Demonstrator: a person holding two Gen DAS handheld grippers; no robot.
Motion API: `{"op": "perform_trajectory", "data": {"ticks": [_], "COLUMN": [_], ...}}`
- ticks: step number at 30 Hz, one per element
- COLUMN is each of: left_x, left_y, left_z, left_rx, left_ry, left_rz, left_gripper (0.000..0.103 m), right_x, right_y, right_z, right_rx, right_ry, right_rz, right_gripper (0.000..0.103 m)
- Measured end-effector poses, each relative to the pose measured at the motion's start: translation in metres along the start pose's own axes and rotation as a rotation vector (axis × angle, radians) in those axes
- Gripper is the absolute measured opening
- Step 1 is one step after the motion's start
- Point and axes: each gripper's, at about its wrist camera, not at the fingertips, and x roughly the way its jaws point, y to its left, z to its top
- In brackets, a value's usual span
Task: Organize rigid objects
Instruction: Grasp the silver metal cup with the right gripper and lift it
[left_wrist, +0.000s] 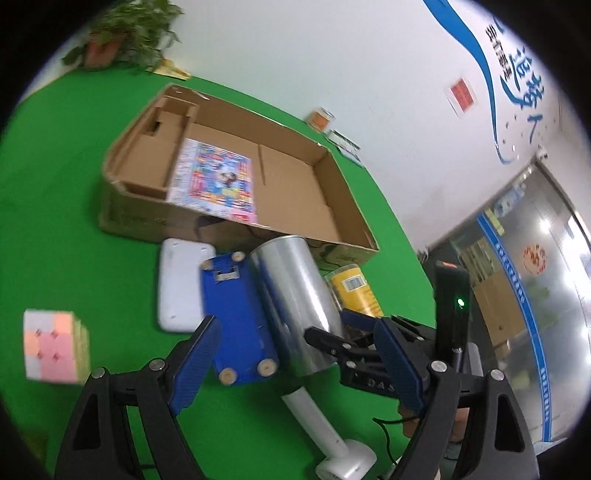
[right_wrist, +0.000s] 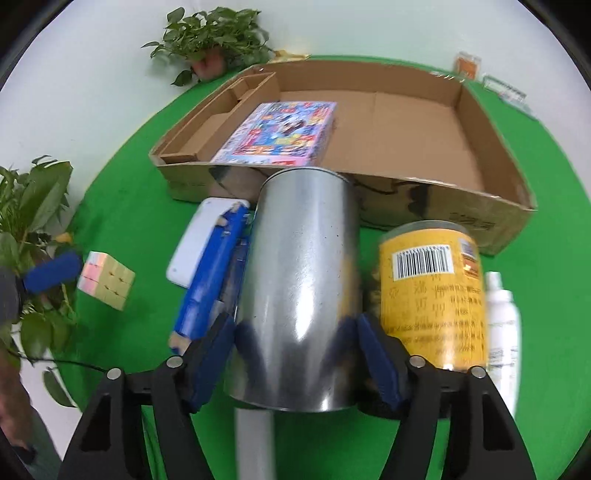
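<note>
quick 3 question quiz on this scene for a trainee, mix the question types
1. True or false: the right tongs are closed on the silver can.
2. What already lies in the cardboard box? A) the cube B) the colourful box C) the yellow jar
3. Fill in: the blue case lies partly on the white ____.

Key
1. True: a finger presses each side of the can.
2. B: the colourful box lies inside; the cube and the yellow jar sit outside on the green table.
3. Pad.
</note>
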Motion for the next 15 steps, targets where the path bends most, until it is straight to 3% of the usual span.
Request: {"op": "perform_trajectory", "data": {"ticks": [7,8,10,12,15], "left_x": [0.083,0.095,0.120,0.139,0.151], "left_y": [-0.045,-0.050,-0.053,-0.051,-0.047], "left_z": [0.017,0.019,0.023,0.026,0.029], "left_rx": [0.072,0.069,0.034,0.000,-0.004], "left_ry": [0.201,0.236,0.307,0.364,0.388], "left_rz": [-0.115,-0.109,-0.056,-0.024,0.022], "left_gripper": [0.084,0.084,0.084,0.083,0.084], "right_x": [-0.019,-0.021,-0.028,-0.033,-0.031], "right_y": [-0.028,-0.030,-0.035,-0.041,-0.056], "right_z": [-0.010,-0.012,-0.016,-0.016,-0.010], "right_rx": [0.039,0.050,0.078,0.094,0.139], "right_ry": [-0.020,-0.014,-0.014,-0.023,-0.027], "right_rz": [-0.091,-0.076,0.064,0.171,0.146], "right_gripper": [0.059,0.060,0.062,0.069,0.074]}}
